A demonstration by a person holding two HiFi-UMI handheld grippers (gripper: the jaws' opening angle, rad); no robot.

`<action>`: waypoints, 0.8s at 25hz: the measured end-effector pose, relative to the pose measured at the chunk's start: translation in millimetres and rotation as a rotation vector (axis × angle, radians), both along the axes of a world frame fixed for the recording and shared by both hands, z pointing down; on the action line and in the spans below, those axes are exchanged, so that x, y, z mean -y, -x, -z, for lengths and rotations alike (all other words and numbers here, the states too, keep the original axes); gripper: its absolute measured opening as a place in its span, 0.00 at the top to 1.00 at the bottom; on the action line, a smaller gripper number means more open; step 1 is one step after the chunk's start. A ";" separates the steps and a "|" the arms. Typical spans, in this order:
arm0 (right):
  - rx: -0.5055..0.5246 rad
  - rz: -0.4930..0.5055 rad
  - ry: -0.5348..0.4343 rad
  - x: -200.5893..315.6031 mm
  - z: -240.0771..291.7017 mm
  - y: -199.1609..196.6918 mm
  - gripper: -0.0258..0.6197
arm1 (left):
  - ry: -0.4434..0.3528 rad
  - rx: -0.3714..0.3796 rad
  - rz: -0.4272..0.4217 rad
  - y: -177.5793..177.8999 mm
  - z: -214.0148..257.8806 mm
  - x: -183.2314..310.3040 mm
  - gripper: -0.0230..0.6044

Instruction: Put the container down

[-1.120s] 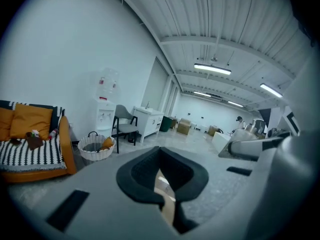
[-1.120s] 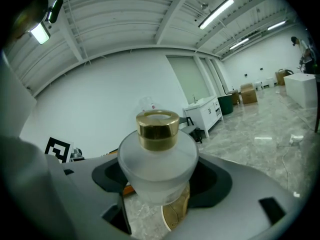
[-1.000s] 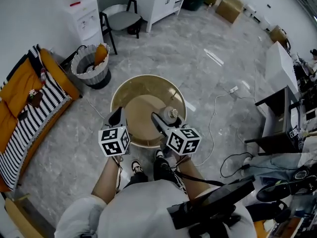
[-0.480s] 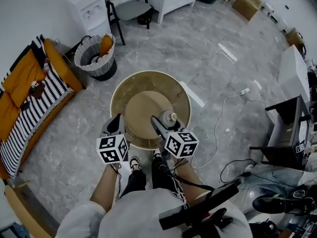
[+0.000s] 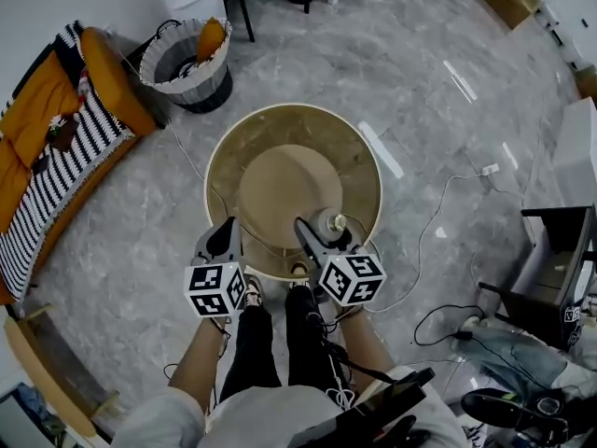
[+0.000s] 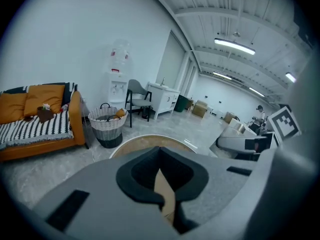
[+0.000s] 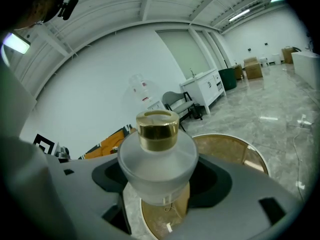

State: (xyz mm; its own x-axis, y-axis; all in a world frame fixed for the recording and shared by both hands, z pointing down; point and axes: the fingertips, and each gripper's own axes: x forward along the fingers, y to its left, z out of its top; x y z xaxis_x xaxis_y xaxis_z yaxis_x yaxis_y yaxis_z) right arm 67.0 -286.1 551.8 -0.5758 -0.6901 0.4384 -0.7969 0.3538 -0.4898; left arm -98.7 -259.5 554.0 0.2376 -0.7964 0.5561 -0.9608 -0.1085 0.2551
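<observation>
**Right gripper** (image 5: 320, 234): jaws pinching the container by its lower body. Held over the near right part of the counter.

**Container** (image 5: 332, 222): frosted glass, wide rounded shoulders, gold cap on top. Upright between the right jaws. Whether its base touches the counter cannot be told.

**Left gripper** (image 5: 224, 236): jaws pressed together, nothing between them. Positioned at the near left edge of the counter, apart from the right gripper.

**Counter** (image 5: 359, 161): round, pale rim, tan-gold surface with a raised round centre. Stands on the floor directly in front of the person.

**Floor** (image 5: 308, 54): grey marbled tile.

**Basket** (image 5: 191, 63): woven, dark base, an orange item sticking out of it. Beyond the counter, to the left.

**Sofa** (image 5: 51, 138): orange cushions with a black-and-white striped cover. Along the left wall, beside the basket.

**Cable** (image 5: 422, 245): white, trailing across the floor to the right of the counter.
</observation>
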 end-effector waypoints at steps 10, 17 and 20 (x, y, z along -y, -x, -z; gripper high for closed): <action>-0.012 0.011 0.031 19.4 -105.1 -4.6 0.44 | 0.093 -0.021 -0.003 -12.8 -114.8 2.9 0.95; -0.039 0.017 0.053 24.9 -148.7 -5.1 0.44 | 0.135 -0.033 0.052 -1.4 -160.6 6.0 0.95; -0.064 0.023 0.060 29.8 -163.0 -7.5 0.44 | 0.133 -0.031 0.057 1.6 -169.1 8.7 0.95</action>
State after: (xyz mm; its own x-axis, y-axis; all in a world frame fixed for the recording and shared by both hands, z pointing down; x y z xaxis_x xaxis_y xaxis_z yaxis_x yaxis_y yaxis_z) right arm 74.6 -316.0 714.8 -0.5607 -0.6485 0.5148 -0.8192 0.3442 -0.4587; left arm -100.3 -268.2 723.0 0.2129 -0.7287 0.6509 -0.9558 -0.0172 0.2934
